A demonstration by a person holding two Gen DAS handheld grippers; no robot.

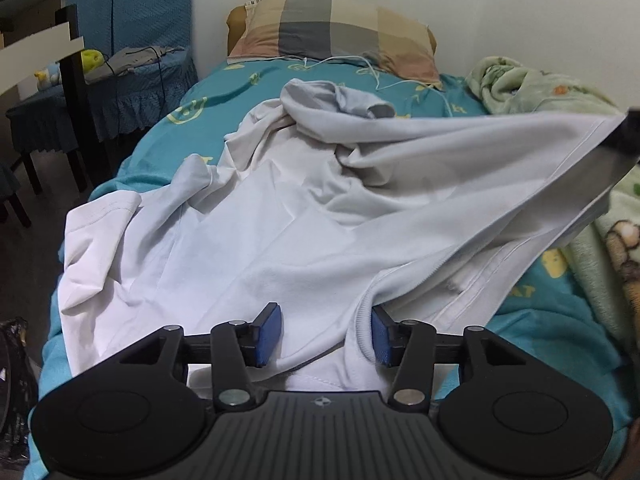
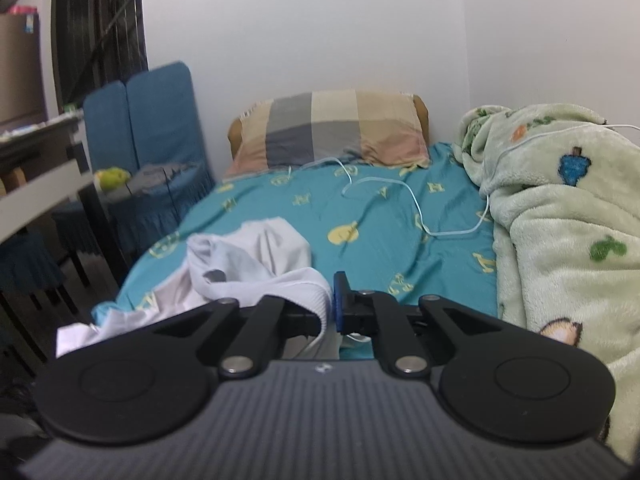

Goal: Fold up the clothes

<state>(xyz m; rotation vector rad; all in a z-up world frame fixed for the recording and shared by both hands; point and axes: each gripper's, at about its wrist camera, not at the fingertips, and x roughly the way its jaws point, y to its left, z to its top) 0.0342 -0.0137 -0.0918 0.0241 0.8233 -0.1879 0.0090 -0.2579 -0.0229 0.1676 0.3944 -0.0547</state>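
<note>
A crumpled white garment [image 1: 280,220] is spread over the teal bed sheet [image 1: 224,92]. My left gripper [image 1: 326,334] is open just above its near edge; loose cloth and a ribbed band lie between the blue pads [image 1: 270,334], which do not pinch it. My right gripper [image 2: 333,304] is shut on a ribbed edge of the same white garment [image 2: 260,264], which drapes over its left finger and hides that pad. In the left wrist view this gripper shows as a dark blur [image 1: 622,140] at the right edge, holding one hem lifted and stretched off the bed.
A checked pillow [image 1: 332,28] lies at the head of the bed against the wall. A green fleece blanket [image 2: 560,220] is piled along the right side. A white cable [image 2: 400,200] runs across the sheet. A blue covered chair [image 1: 140,40] and a table stand left.
</note>
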